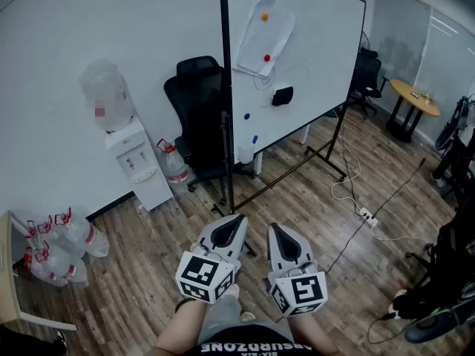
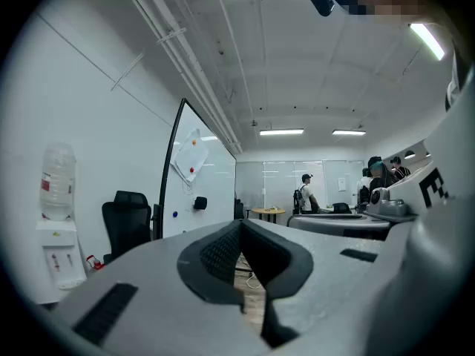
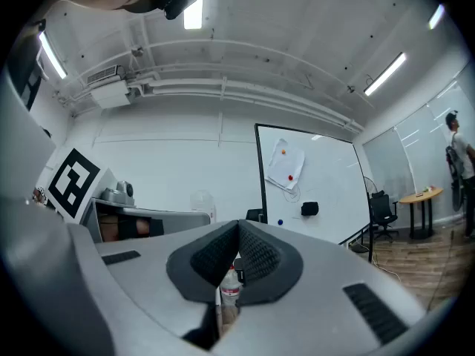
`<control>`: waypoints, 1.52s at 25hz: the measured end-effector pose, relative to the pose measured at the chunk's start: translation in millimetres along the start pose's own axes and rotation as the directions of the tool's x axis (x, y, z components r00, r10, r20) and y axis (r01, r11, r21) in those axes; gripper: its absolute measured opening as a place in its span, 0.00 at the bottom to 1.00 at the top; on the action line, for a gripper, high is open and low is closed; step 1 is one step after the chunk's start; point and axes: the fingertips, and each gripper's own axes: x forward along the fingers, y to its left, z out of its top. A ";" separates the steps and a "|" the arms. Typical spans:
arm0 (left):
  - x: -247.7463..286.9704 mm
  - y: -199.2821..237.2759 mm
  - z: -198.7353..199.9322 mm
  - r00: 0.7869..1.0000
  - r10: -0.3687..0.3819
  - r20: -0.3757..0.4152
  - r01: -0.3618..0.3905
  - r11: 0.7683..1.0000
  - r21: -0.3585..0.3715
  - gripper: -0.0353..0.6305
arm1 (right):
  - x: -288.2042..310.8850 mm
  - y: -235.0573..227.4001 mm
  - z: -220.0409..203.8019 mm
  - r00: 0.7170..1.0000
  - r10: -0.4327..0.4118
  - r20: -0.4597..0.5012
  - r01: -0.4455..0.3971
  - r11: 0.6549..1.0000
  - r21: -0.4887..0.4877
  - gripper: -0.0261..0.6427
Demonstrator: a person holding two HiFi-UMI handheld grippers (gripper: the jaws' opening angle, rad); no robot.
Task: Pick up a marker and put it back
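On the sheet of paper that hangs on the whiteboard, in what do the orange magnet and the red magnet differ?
Colour: the orange magnet is orange, the red magnet is red. Place: the orange magnet sits near the top of the sheet of paper, the red magnet in its lower part. Both are small, round, and on the same sheet on the whiteboard.

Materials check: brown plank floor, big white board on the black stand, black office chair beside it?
Brown plank floor: wood or wood-look laminate; grain and plank seams show, low sheen.
White board: smooth glossy panel, probably steel-backed, since round magnets pin a paper sheet to it.
Black office chair: matte, fabric or mesh back; too far to tell which.
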 end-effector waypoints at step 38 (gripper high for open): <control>102.9 81.4 -20.5 0.999 0.002 -0.040 -0.002 1.000 0.017 0.06 | 113.5 -73.4 -14.1 1.000 -0.005 -0.003 0.005 1.000 0.019 0.33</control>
